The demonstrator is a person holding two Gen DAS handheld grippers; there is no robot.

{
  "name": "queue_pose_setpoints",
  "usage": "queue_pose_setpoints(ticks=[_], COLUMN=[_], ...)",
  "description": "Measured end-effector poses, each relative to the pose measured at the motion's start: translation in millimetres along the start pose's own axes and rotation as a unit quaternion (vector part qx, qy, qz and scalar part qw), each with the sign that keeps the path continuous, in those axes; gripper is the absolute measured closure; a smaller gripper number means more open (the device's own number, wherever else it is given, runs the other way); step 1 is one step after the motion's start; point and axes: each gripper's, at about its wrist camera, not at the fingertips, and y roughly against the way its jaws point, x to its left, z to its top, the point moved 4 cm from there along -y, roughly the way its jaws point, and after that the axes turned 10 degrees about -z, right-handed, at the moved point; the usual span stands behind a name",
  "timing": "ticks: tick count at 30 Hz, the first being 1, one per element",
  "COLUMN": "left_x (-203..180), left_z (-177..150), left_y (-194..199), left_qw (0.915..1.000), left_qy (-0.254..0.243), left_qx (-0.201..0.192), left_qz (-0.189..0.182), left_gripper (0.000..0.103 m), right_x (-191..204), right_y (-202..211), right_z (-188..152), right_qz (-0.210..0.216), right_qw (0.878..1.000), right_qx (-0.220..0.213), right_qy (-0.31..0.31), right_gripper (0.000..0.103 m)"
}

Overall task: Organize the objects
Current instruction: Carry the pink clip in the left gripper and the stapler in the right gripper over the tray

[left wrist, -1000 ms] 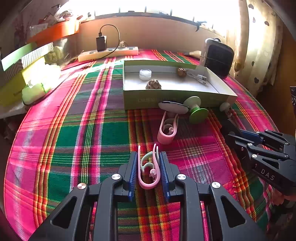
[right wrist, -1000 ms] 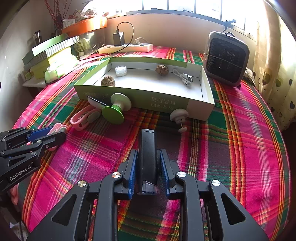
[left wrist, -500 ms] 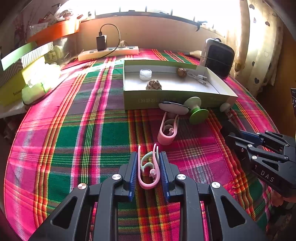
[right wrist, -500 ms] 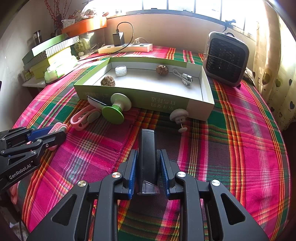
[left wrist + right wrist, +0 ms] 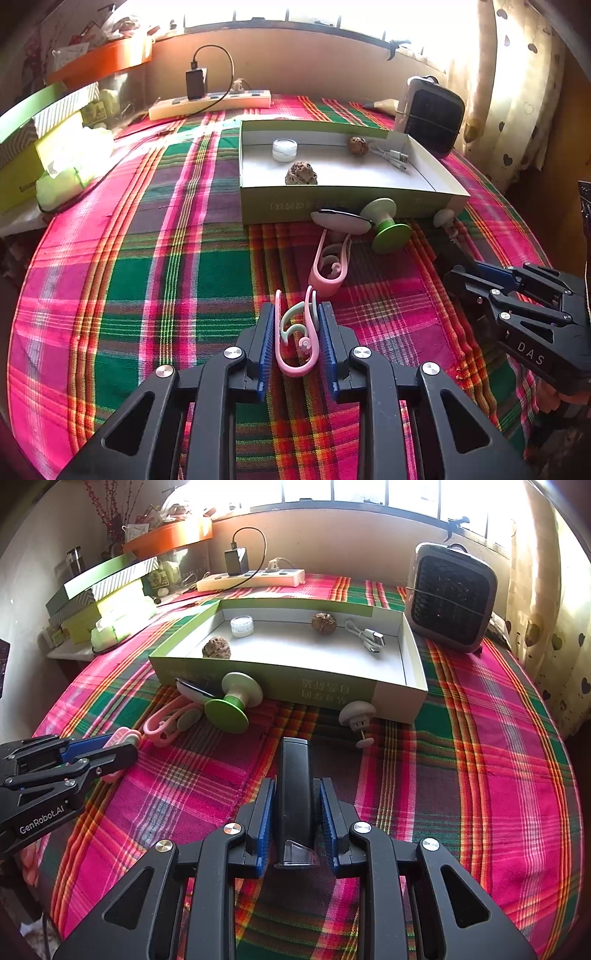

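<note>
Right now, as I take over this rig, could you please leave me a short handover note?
Left gripper: jaws shut on a pink clip.
Right gripper: jaws shut on a black device.
In the green box: white jar, two walnuts, USB cable.
Outside on the cloth, by the box front: second pink clip, green-and-white spool, white plug, a dark-and-white oval piece.
Left: box both held items, then these four.
</note>
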Motion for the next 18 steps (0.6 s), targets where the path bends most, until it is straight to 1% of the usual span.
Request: queue_pose_setpoints(ticks=[18], left_x=[-4.0], left_z=[28.3], left_y=[10.3], left_qw=[0.9998], left_qy=[-0.009], left_qx=[-0.015], left_qz=[-0.011], left_gripper=[0.082], right_x=[-4.1], right_y=[10.4], right_z=[20.9], right_qz=[0.006], right_qw=[1.0], right_qx=[-0.016], right_qy=[-0.004], right_gripper=[0.078])
